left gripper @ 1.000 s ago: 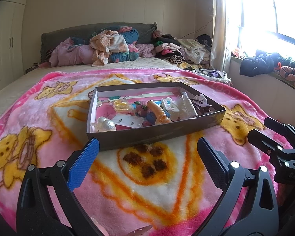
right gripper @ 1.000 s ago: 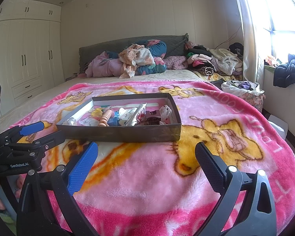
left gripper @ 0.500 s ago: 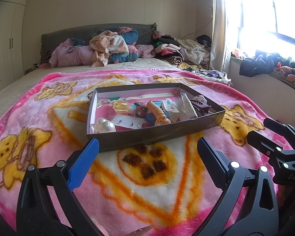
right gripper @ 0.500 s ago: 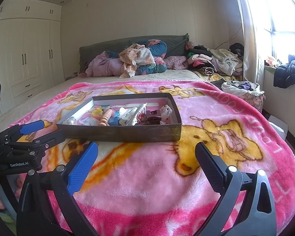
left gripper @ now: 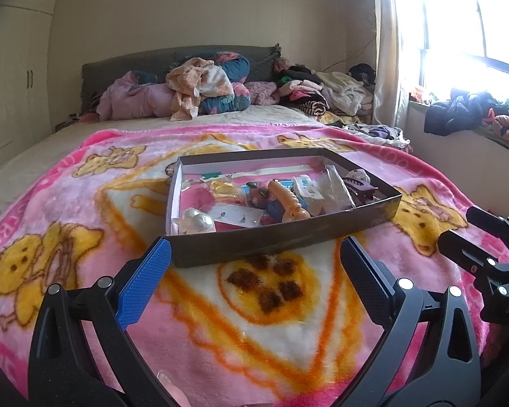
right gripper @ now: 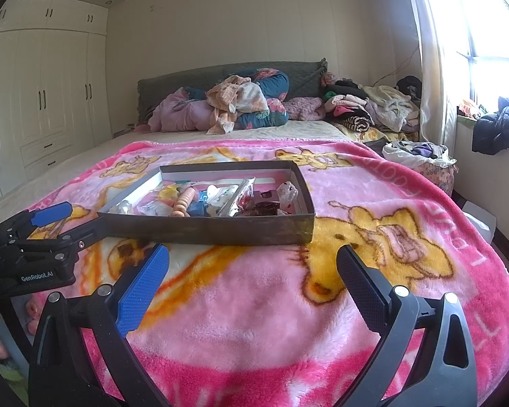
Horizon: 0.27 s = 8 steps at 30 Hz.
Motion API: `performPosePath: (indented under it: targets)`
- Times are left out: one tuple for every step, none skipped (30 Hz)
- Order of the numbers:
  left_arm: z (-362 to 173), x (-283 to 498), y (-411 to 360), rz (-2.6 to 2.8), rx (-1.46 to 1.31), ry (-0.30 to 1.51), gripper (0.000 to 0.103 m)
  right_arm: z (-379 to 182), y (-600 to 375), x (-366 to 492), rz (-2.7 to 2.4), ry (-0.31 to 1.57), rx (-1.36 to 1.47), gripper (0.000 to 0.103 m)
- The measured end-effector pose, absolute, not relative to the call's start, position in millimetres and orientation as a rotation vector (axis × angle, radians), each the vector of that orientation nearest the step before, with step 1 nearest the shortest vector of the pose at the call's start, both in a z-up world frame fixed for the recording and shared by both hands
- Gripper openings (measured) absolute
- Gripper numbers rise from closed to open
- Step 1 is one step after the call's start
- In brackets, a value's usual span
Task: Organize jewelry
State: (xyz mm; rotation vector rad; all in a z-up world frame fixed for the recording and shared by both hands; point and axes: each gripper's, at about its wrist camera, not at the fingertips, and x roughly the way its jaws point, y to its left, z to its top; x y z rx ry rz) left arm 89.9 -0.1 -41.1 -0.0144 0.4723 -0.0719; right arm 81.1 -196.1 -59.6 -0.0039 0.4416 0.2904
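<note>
Both hand-held grippers, left (left gripper: 254, 271) and right (right gripper: 252, 269), hover spread apart, empty, facing the jewelry box (left gripper: 288, 237) at twelve o'clock, ready to pick.

pink blanket (left gripper: 85, 210), clothes pile (right gripper: 241, 101), perhaps wardrobe (right gripper: 51, 101)

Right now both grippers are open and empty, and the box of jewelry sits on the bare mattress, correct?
Not quite. The left gripper and right gripper are open and empty, but the box sits on the pink blanket, as the left wrist view shows.

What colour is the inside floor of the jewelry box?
Pink; the box floor shows best in the left wrist view.
</note>
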Motion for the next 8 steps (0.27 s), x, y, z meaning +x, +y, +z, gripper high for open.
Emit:
performPosePath:
  targets:
    - [-41, 92, 2, -0.068, -0.019, 0.480, 0.091, -59, -197, 82, 0.290, 0.444, 0.004, 0.096]
    - [-42, 92, 4, -0.063, -0.032, 0.487, 0.091, -59, -200, 84, 0.291, 0.447, 0.019, 0.096]
    - [-43, 95, 8, -0.054, -0.040, 0.496, 0.091, -59, -203, 88, 0.294, 0.463, 0.041, 0.096]
    - [-44, 100, 15, -0.028, -0.048, 0.513, 0.091, -59, -207, 93, 0.297, 0.484, 0.054, 0.096]
    - [-44, 105, 23, -0.007, -0.064, 0.526, 0.091, -60, -211, 102, 0.295, 0.518, 0.067, 0.096]
    - [-44, 113, 38, 0.027, -0.088, 0.544, 0.092, -64, -220, 115, 0.276, 0.564, 0.078, 0.096]
    - [-44, 118, 49, 0.060, -0.101, 0.554, 0.092, -67, -227, 126, 0.245, 0.605, 0.071, 0.096]
    - [-45, 125, 65, 0.102, -0.121, 0.563, 0.091, -70, -234, 138, 0.215, 0.639, 0.058, 0.096]
